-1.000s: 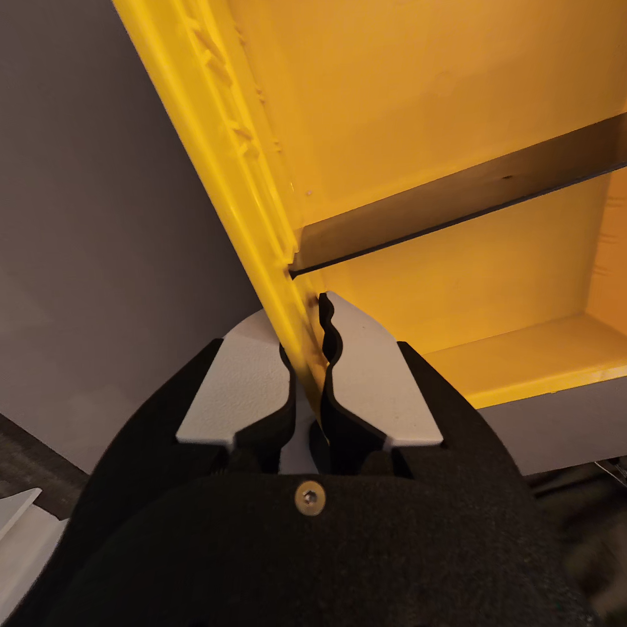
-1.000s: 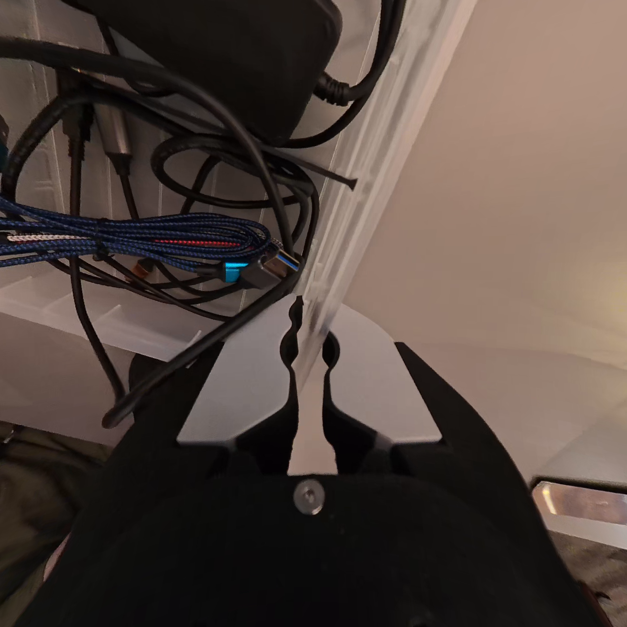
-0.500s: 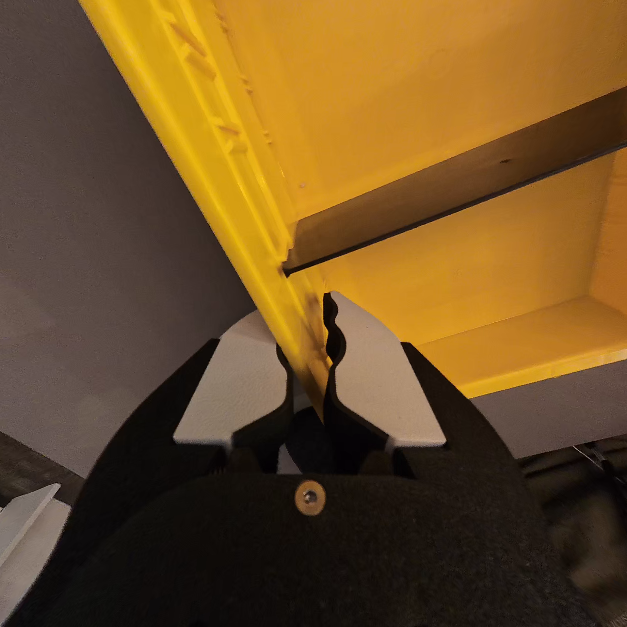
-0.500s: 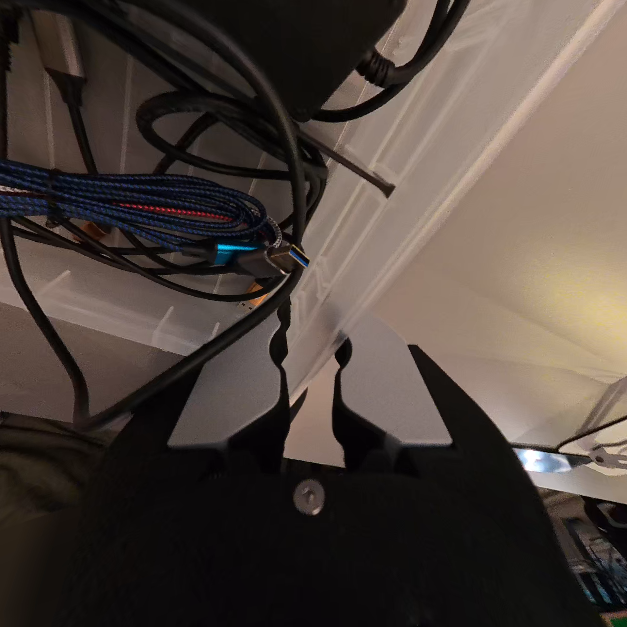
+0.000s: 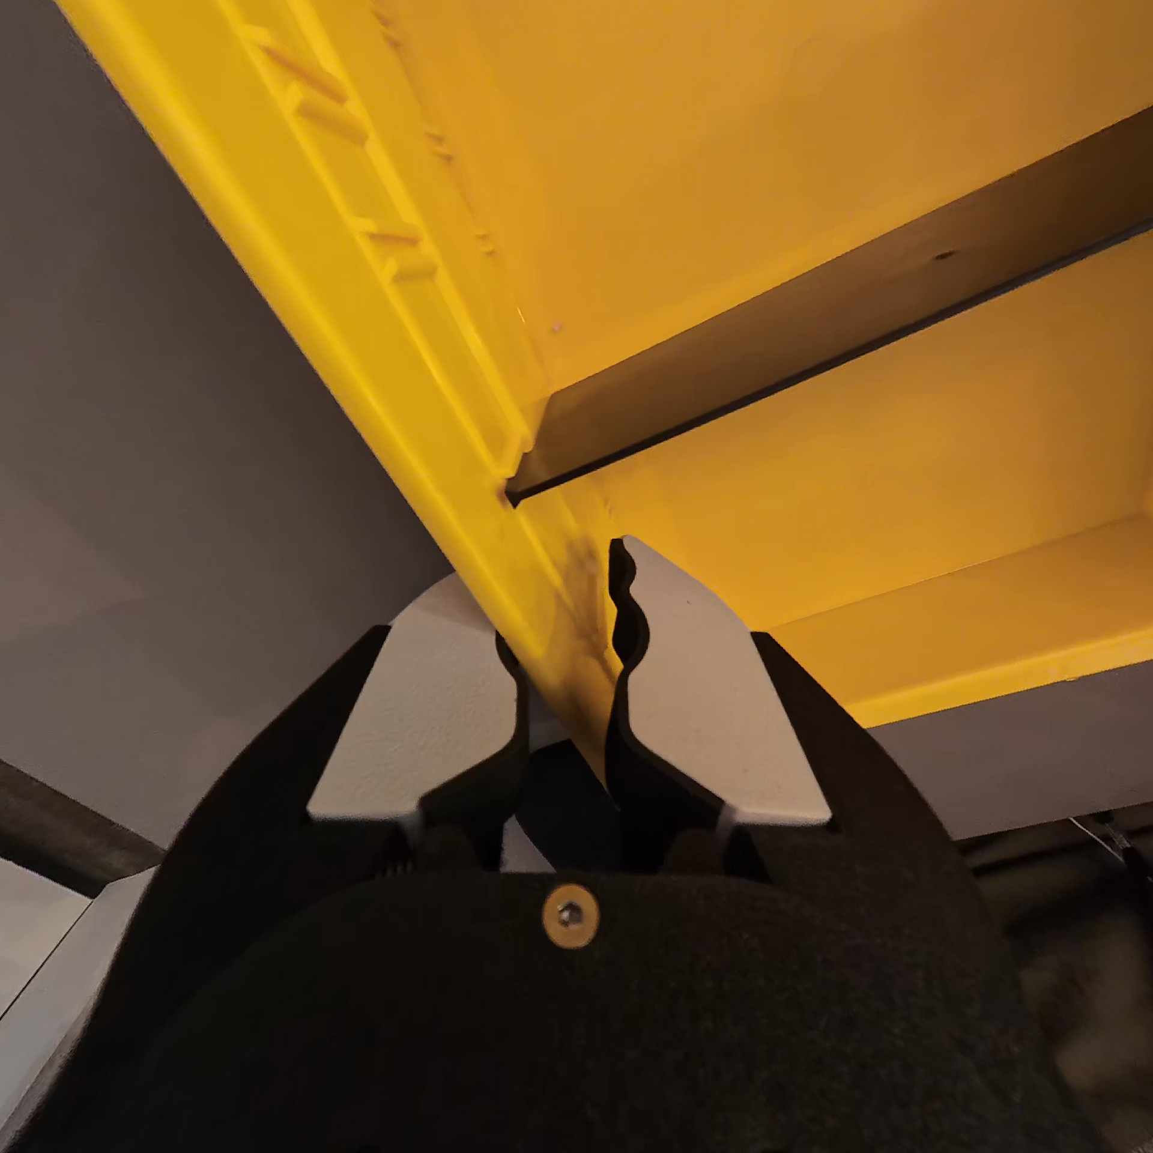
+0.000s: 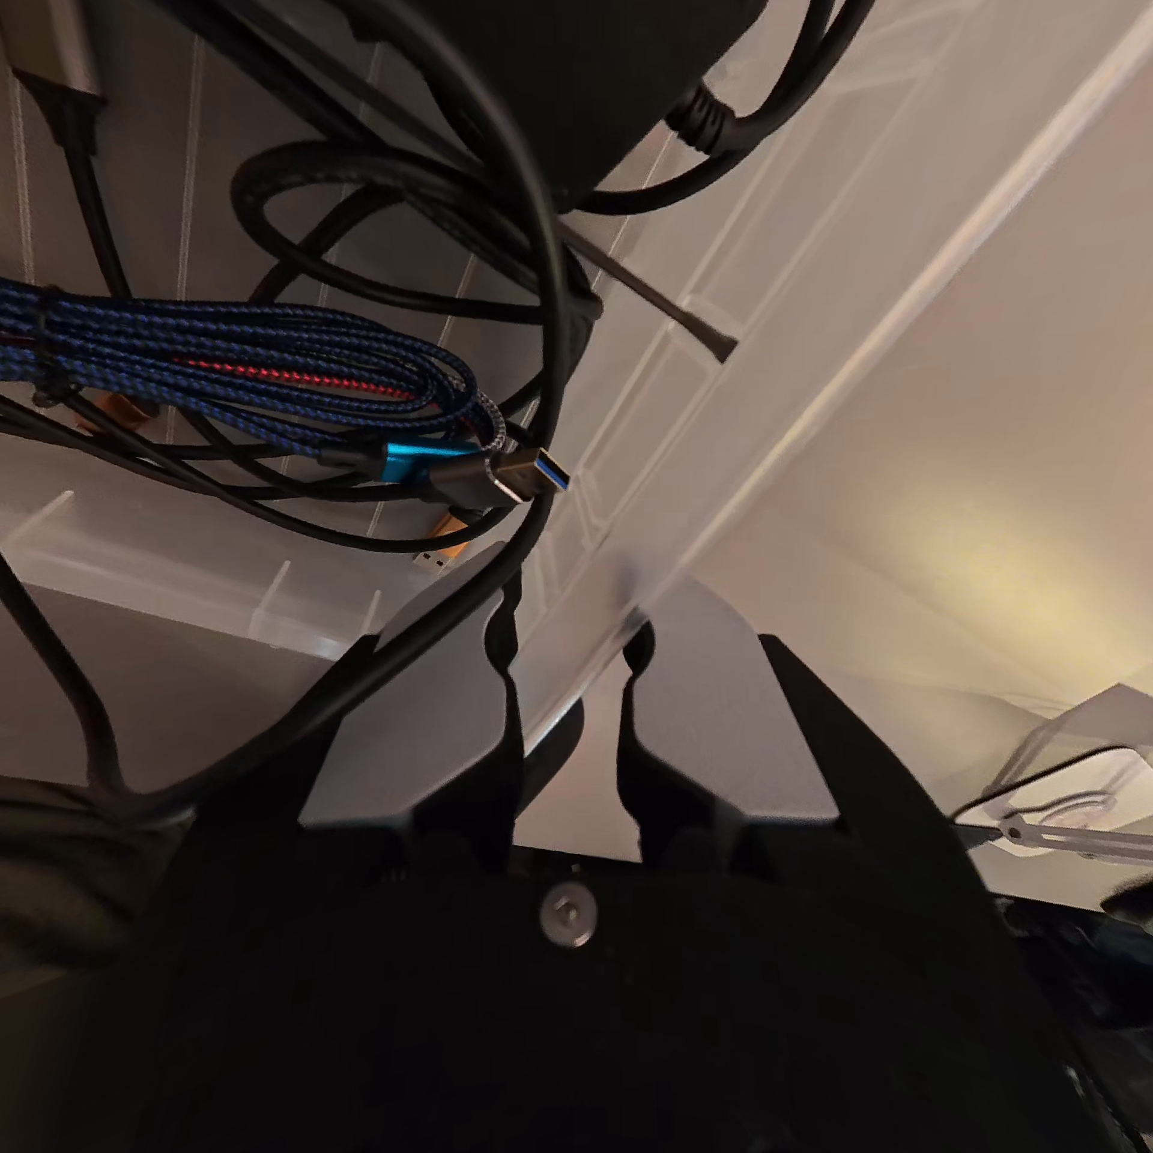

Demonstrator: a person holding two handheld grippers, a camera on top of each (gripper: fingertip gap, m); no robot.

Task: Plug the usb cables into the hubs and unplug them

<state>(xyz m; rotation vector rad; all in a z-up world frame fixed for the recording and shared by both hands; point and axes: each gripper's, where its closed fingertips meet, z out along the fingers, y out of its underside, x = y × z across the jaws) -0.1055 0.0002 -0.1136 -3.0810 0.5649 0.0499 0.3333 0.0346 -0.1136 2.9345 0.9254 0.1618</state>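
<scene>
My left gripper (image 5: pixel 549 577) is shut on the side wall of a yellow bin (image 5: pixel 387 324), with one finger inside and one outside. A dark divider (image 5: pixel 811 349) crosses the bin. My right gripper (image 6: pixel 574 599) is open and straddles the side wall of a clear plastic bin (image 6: pixel 717 387). Inside that bin lie a blue braided cable bundle (image 6: pixel 249 362), a USB plug with a blue insert (image 6: pixel 530 474), an orange plug (image 6: pixel 449 530) and black cables. A black cable (image 6: pixel 399 655) drapes over my right gripper's left finger. A black device (image 6: pixel 593 75) sits at the top.
A pale grey surface (image 5: pixel 156 437) lies under and left of the yellow bin. A white object (image 5: pixel 37 936) sits at the lower left. In the right wrist view a clear plastic piece with a thin cable (image 6: pixel 1073 792) lies to the right on the light surface. Left tips to right tips: about 45 cm.
My right gripper has opened off the clear bin's wall and that view has shifted toward the cables. My left gripper stays clamped on the yellow wall, which has tilted slightly.
</scene>
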